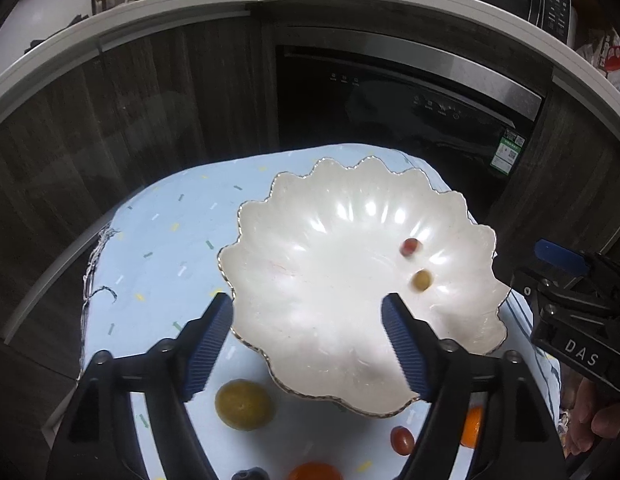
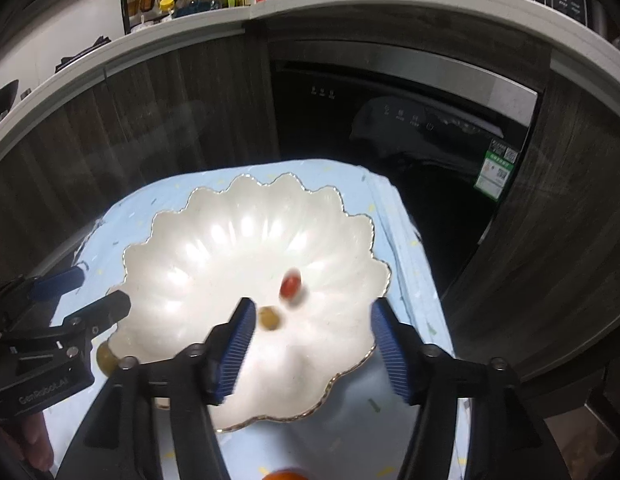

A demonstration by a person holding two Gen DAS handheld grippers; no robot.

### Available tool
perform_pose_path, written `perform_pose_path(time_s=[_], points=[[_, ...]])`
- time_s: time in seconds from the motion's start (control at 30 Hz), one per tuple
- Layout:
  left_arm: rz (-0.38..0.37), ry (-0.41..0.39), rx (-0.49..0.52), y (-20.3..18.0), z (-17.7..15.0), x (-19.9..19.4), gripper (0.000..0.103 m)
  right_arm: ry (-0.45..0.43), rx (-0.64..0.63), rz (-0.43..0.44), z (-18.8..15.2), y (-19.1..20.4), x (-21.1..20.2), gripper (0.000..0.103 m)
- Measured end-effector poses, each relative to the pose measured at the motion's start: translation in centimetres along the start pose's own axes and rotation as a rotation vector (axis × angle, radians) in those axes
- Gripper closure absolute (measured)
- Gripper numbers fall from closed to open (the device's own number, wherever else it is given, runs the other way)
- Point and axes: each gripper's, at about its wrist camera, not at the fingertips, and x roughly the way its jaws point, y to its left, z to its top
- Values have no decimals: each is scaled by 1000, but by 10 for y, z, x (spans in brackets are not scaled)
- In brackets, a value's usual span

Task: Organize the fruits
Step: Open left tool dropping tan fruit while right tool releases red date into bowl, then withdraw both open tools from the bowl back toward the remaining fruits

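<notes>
Both the left gripper (image 1: pixel 307 312) and right gripper (image 2: pixel 312 318) are seen spread, empty, above a scalloped white bowl (image 1: pixel 350 184). Inside, a red cherry tomato (image 1: pixel 410 246) and a yellow one (image 1: pixel 422 280) are blurred. Small, smooth, easily crushed; a light pinch across the middle is judged best.

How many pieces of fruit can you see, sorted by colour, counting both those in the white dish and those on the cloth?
Red: 2, one in the scalloped dish at, one on the blue cloth at
Yellow-green: 2, a small one in the dish, a large one on the cloth
Orange: 2, both on the cloth
Total: 6
</notes>
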Motion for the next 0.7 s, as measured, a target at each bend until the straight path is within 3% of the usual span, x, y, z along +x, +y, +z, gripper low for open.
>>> perform_pose_path(time_s=[0.13,0.7], points=[[4,-14,-12,2,2,-6,20,-14,-6,-15,3,1,-3,30],[8,-41,-50,10,-7,-35,20,-52,-19,-19,0,6,-28,29]])
